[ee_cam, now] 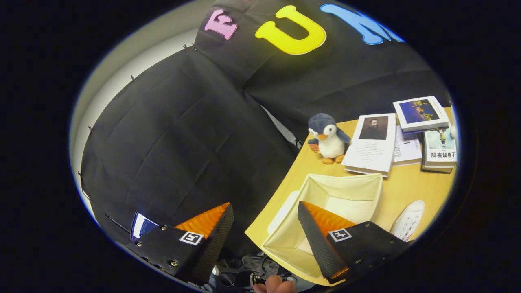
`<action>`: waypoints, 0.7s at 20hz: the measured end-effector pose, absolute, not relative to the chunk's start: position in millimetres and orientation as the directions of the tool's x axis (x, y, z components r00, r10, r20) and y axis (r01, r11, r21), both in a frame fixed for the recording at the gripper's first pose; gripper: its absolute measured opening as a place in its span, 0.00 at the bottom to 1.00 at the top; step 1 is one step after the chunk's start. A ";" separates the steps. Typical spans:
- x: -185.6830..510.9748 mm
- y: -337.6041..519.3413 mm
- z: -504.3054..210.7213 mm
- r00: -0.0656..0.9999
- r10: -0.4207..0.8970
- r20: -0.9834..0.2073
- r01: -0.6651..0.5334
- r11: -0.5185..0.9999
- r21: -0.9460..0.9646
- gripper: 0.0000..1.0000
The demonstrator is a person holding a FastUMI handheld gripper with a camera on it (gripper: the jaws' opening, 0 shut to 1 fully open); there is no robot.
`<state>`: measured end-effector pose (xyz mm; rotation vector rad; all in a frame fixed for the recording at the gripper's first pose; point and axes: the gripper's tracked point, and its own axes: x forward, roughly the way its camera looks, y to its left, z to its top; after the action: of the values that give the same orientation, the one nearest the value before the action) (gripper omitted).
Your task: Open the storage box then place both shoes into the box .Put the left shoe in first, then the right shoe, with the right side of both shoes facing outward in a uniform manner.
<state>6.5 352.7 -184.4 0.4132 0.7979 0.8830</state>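
Gripper: the gripper (264,221) is tilted, its two fingers spread wide apart with nothing between them; neither finger presses on anything.
Left finger: hangs off the table's near side, in front of the dark cloth wall.
Right finger: sits over the near side of the box, its tip above the box's open inside.
Box: the cream fabric storage box (346,191) stands on the table with its top open; the inside looks bare where it can be seen, though the right finger hides part of it.
Lid: a pale flat piece (281,211) lies just beside the box, on the side toward the table's edge; whether it is the lid cannot be told.
Shoe: one white shoe (409,219) lies on the table just beside the box, on the side away from the table's edge, apart from the box wall; which foot it fits cannot be told.
Penguin: a plush penguin (329,138) stands upright beyond the box, near the table's far corner.
Books: several books (374,144) lie flat beyond the box, beside the penguin, some stacked.
Table: the wooden table (403,185) carries the box and everything around it.
Hand: fingertips of a person (273,285) show below the box, near the table's near edge.
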 end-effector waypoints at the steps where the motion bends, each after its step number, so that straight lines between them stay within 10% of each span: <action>1: 7.3 337.8 -188.9 0.403 0.795 -0.453 -0.516 0.606 0.605 0.96; 14: 9.2 155.9 -283.6 0.552 0.548 -0.629 -0.246 0.827 0.506 0.96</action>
<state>9.2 155.9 -283.6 0.3834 0.8678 0.4833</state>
